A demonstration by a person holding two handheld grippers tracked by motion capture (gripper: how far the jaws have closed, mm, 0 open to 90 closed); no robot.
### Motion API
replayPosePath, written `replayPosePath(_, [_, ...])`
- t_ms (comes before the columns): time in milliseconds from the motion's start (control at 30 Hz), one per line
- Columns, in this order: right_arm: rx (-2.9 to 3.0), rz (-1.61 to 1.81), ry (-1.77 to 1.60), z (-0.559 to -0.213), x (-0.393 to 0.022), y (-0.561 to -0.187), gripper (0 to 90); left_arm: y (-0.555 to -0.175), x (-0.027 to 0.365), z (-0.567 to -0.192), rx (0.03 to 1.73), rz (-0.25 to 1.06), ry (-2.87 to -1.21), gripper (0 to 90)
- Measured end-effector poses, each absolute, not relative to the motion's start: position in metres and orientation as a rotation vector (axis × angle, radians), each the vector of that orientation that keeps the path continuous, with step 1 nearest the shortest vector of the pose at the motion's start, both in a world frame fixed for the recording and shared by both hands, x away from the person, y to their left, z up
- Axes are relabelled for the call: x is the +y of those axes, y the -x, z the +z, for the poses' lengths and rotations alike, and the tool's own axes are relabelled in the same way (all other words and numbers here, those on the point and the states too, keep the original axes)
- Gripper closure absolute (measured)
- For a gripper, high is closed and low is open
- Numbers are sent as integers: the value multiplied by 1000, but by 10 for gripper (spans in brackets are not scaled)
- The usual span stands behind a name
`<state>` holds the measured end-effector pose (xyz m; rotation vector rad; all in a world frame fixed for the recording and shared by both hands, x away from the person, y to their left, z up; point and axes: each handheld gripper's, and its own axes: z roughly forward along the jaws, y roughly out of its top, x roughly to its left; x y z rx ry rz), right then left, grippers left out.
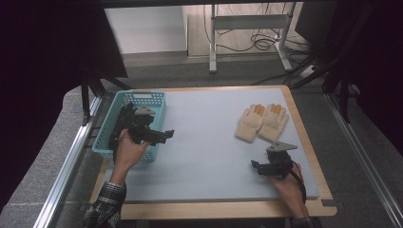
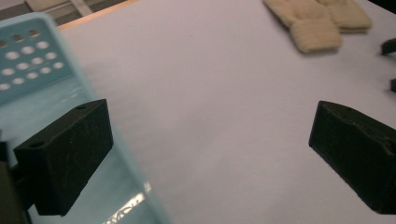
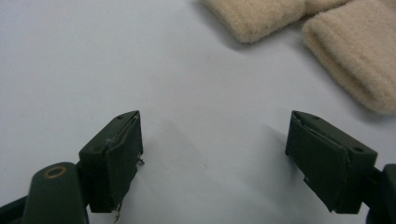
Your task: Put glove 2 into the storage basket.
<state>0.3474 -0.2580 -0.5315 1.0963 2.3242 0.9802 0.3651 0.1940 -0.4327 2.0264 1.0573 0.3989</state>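
Gloves waiting on the mat, nothing moved into the basket yet

Gloves are the work in hand, and going from left to right across the table the pictures are showing an early stage. At the far left the turquoise basket (image 1: 105,135) is sitting on the edge of the grey mat (image 1: 209,152), and no glove is lying in the part of it that can be seen. The left gripper (image 1: 167,134) is hovering over the basket's near right side, pointing out across the mat; in the left gripper view its jaws are standing wide apart with nothing between them, one over the basket wall (image 2: 28,60) and the other over bare mat.

The middle of the mat is lying bare.

Further right, the pair of cream gloves (image 1: 262,121) is resting flat near the mat's far right corner, side by side and touching, fingers pointing away from the person. The right gripper (image 1: 255,166) is sitting low just in front of them, near but apart. In the right gripper view its jaws are also spread and holding nothing, and the knitted cuffs (image 3: 345,51) are lying just ahead of the tips.

Judging from this, neither glove is being gripped and no transfer is done. If the gloves are going into the basket, everything is left: closing on a cuff, lifting, carrying across and releasing, then the same for the second glove
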Motion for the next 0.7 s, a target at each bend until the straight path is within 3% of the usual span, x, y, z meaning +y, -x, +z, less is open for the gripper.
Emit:
replayPosePath(333, [2323, 980, -1095, -531, -258, -347, 183, -346, 153, -449, 958, 382, -2087, 3])
replayPosePath(700, [2323, 981, -1094, -532, -258, -348, 183, -322, 125, -493, 933, 347, -2118, 4])
